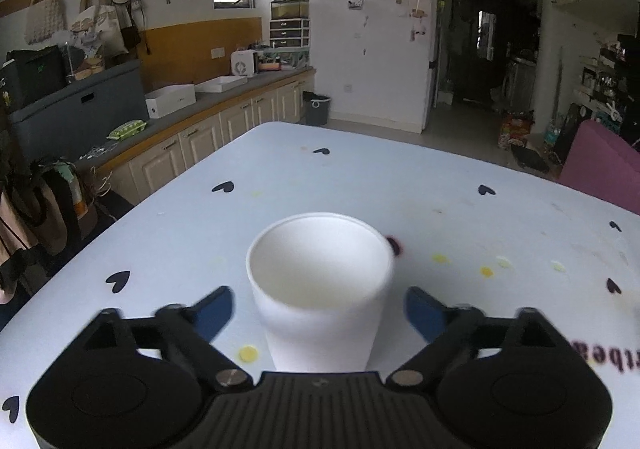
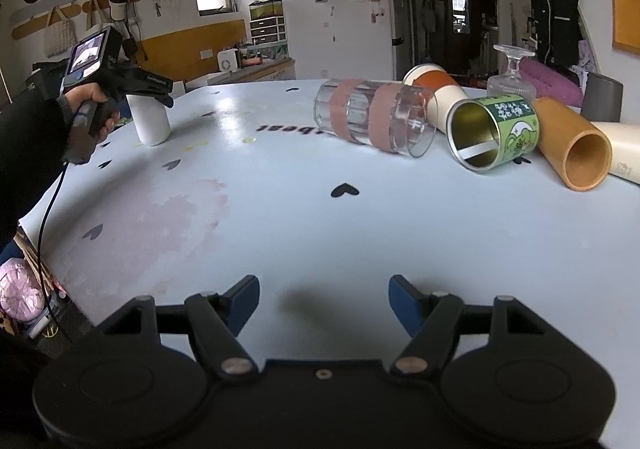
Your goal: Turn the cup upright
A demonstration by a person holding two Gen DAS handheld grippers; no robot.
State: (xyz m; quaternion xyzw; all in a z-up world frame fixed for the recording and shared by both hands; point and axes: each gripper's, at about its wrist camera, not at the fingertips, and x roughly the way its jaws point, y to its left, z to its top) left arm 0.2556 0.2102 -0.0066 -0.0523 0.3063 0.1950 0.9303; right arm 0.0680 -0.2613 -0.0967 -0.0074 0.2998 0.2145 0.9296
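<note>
A white paper cup (image 1: 320,289) stands upright on the white table (image 1: 440,201), mouth up, between the open blue-tipped fingers of my left gripper (image 1: 320,313). The fingers stand apart from the cup's sides. The cup also shows in the right wrist view (image 2: 150,121) at the far left, with the hand-held left gripper (image 2: 160,97) at it. My right gripper (image 2: 324,301) is open and empty, low over the table's near part.
Several cups lie on their sides at the right: a clear glass with pink bands (image 2: 372,117), a cream and orange cup (image 2: 436,93), a green tin (image 2: 492,133), a tan tube (image 2: 576,149). An upturned glass goblet (image 2: 512,77) and grey cup (image 2: 602,97) stand behind.
</note>
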